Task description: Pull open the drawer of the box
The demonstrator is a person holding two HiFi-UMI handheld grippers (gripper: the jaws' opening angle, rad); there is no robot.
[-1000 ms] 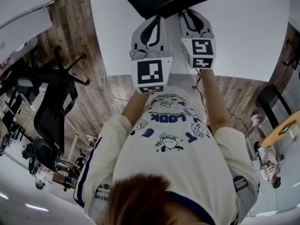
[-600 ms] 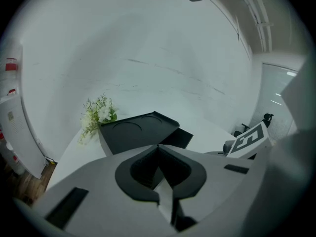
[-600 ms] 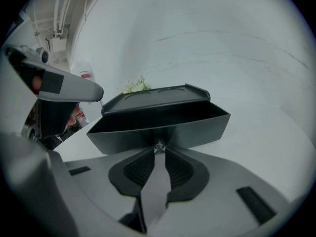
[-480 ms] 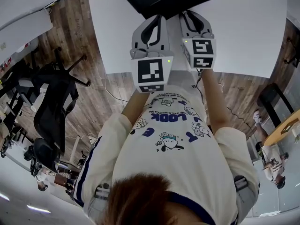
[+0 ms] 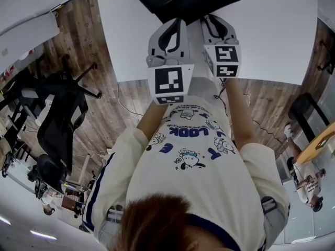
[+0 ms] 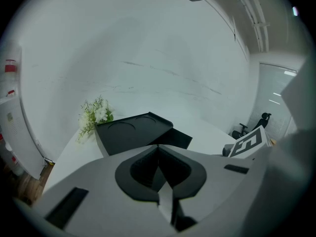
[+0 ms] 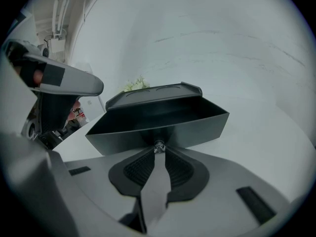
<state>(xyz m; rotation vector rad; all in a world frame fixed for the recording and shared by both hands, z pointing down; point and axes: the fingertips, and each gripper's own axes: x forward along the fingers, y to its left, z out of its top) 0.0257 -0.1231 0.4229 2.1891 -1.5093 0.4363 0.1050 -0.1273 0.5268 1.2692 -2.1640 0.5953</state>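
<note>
Evidently the matte black plastic box [image 7: 153, 94] sits toward the far side of the white table [image 7: 269, 137], its shallow dark drawer [image 7: 202, 125] standing well out toward the person. The right gripper [image 7: 158, 151] pinches narrow on the drawer's small clear knob [image 7: 158, 145]. The left gripper [image 6: 158, 154] hovers nearby, closed on nothing. I'd judge the drawer light and stiff and the glassy knob slippery, yet it is the only hold.

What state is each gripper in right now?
Left gripper: closed, empty.
Right gripper: closed on the drawer knob.
</note>
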